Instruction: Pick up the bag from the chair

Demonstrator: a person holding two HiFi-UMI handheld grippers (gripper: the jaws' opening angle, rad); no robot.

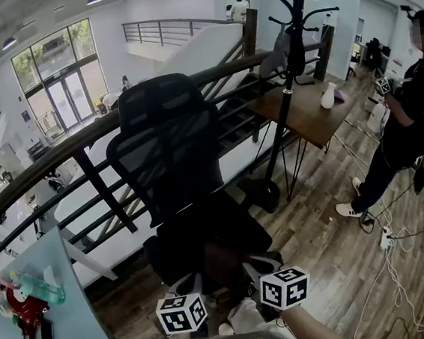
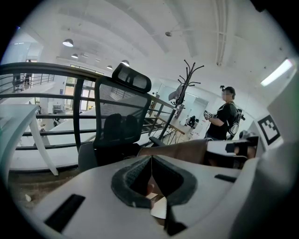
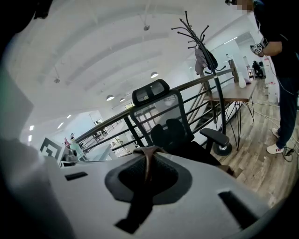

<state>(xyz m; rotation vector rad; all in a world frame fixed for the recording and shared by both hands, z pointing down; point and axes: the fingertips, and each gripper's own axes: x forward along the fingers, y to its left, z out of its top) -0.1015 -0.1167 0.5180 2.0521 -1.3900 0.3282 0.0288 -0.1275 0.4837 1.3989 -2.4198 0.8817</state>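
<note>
At near edge of chair [image 1: 168, 147] seat, between grippers, locate brown bag [image 2: 182, 149]. With left gripper [image 2: 150, 161] clenched on bag edge and right gripper [image 3: 147, 163] pinching strap [image 3: 145, 154], raise both evenly, straight up, clear of armrest [image 3: 215, 136].

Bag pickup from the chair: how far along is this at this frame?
Done: both tongs are closed on the brown bag, left tongs on its edge, right tongs on a strap. In hand: it is held at the front of the chair. Left: lifting it clear; the head view cannot confirm it is off the seat.
</note>
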